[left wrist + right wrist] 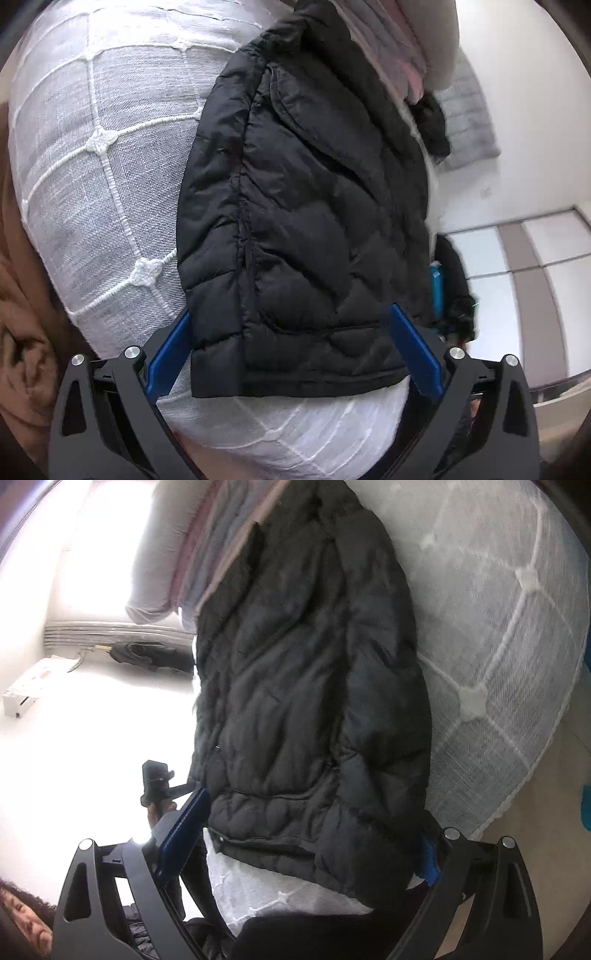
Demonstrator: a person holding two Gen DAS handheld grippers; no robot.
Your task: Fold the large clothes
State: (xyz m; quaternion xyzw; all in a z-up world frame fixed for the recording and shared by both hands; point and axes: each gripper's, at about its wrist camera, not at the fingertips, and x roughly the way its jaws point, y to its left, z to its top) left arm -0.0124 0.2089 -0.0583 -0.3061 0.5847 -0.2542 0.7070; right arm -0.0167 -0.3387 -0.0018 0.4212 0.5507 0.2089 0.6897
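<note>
Item: black puffer jacket (314,206), lying lengthwise on white quilted bedspread (103,155), hem toward me. Left gripper (295,354): jaws spread wide, straddling hem, nothing held. Right gripper (314,834): likewise spread over hem. My advice: lower both, pinch hem corners squarely, lift evenly, fold toward collar.

No text, label, brand or number can be read. The white box (27,690), far left of the right jaws, bears reddish marks too blurred to make out.
</note>
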